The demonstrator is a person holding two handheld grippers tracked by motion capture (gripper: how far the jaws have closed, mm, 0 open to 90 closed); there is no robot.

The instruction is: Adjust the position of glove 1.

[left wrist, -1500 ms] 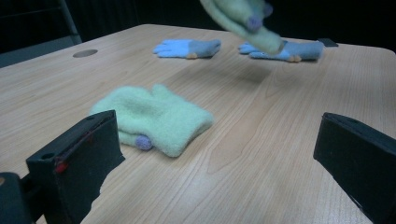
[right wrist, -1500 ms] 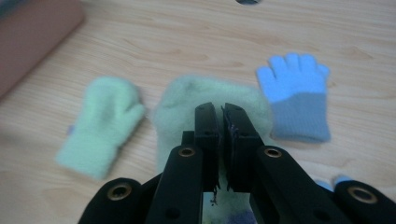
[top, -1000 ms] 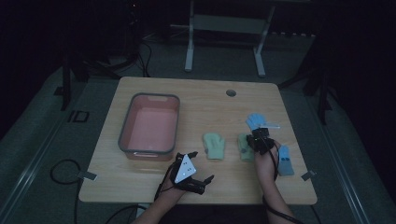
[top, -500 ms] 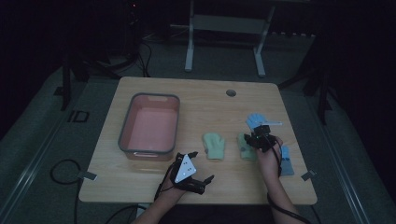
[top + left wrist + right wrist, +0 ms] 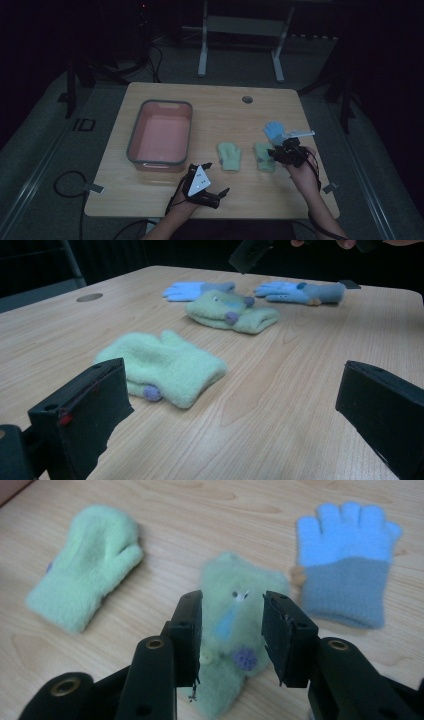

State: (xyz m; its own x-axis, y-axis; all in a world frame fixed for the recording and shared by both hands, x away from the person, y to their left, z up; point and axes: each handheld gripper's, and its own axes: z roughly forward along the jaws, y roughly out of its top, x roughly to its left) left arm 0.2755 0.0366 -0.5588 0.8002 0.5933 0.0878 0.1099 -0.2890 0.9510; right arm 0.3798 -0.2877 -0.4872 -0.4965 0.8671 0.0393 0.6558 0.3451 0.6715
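Our right gripper (image 5: 231,635) has just opened partway and lifted off the decorated green mitten (image 5: 235,630), which now lies released on the table (image 5: 165,510) directly beneath its empty jaws.

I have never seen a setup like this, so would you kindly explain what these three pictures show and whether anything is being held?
A person at a pale wooden table holds a handheld two-jaw claw in each hand. One picture looks down from above; the other two come from cameras riding on each claw. On the table lie a grey-rimmed pink plastic tub, two fuzzy green mittens and two blue-and-grey knit gloves. The left claw is open, holding nothing. The right claw, whose jaws have just been opening, hovers over the decorated mitten, holding nothing.
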